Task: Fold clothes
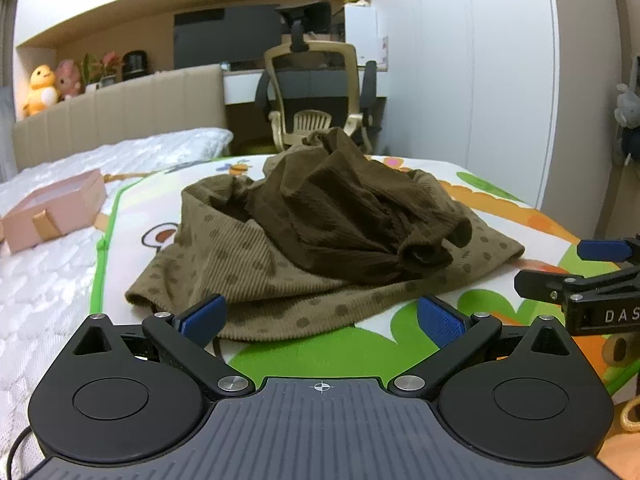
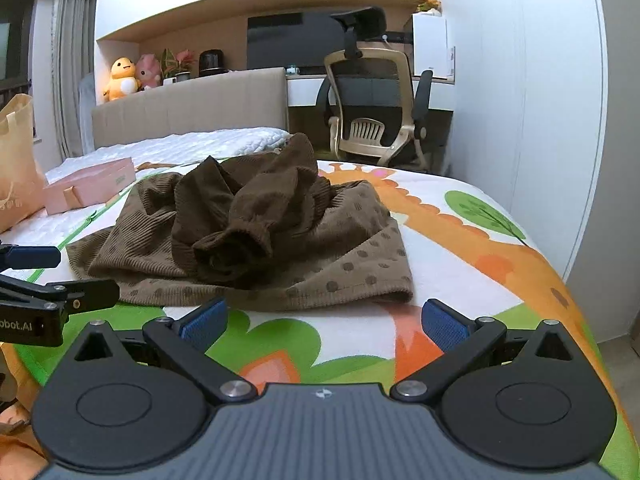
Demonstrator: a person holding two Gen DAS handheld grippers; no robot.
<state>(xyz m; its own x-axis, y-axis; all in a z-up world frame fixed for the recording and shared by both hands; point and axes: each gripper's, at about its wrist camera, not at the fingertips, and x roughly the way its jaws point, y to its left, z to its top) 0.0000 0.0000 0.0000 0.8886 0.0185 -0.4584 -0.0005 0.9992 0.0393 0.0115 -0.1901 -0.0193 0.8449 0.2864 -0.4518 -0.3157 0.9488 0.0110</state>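
A crumpled brown corduroy garment with darker dots lies in a heap on a cartoon-print mat on the bed; the right wrist view shows the garment too. My left gripper is open, its blue pads just short of the garment's near hem, nothing between them. My right gripper is open as well, in front of the hem's right part. The right gripper's tips reach in from the right edge of the left wrist view. The left gripper's tips show at the left of the right wrist view.
A pink gift box sits on the white quilt to the left, with a beige tote bag beyond. Behind the bed stand an office chair, a desk and white wardrobe doors. The mat's right edge drops to the floor.
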